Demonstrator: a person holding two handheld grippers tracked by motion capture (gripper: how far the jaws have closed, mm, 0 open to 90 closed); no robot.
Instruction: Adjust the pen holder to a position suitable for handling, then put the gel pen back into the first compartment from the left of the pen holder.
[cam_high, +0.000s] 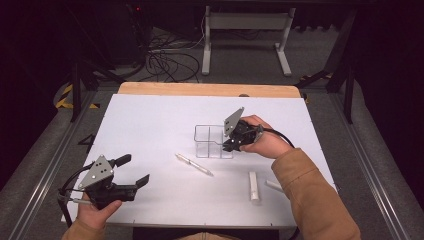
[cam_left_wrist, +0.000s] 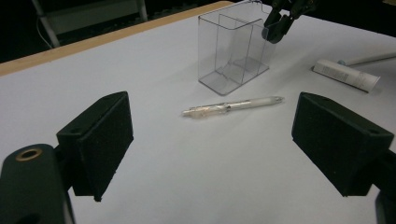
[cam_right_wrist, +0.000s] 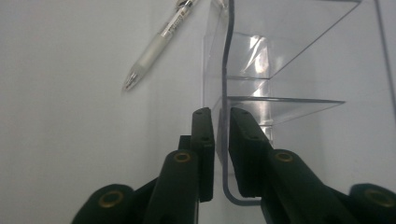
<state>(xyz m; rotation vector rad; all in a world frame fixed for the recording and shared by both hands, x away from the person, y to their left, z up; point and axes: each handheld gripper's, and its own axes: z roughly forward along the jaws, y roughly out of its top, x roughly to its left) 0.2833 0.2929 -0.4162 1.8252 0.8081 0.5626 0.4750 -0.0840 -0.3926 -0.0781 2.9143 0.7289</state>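
Clear organizer (cam_high: 210, 141) standing mid-table w/ right gripper (cam_high: 231, 145) pinching its near wall, jaws nearly together; left gripper (cam_high: 134, 171) hovering w/ jaws spread wide, gripping nothing; pen (cam_high: 194, 164) lying just beside organizer

High view: above the near edge of the white table (cam_high: 150, 125), looking forward and down
Left gripper view: low near the table's left corner, facing across it
Right gripper view: pressed close against the clear organizer (cam_right_wrist: 280, 70)
Shared: organizer (cam_high: 212, 141) (cam_left_wrist: 233, 51) and pen (cam_high: 194, 164) (cam_left_wrist: 233, 106) (cam_right_wrist: 161, 39)
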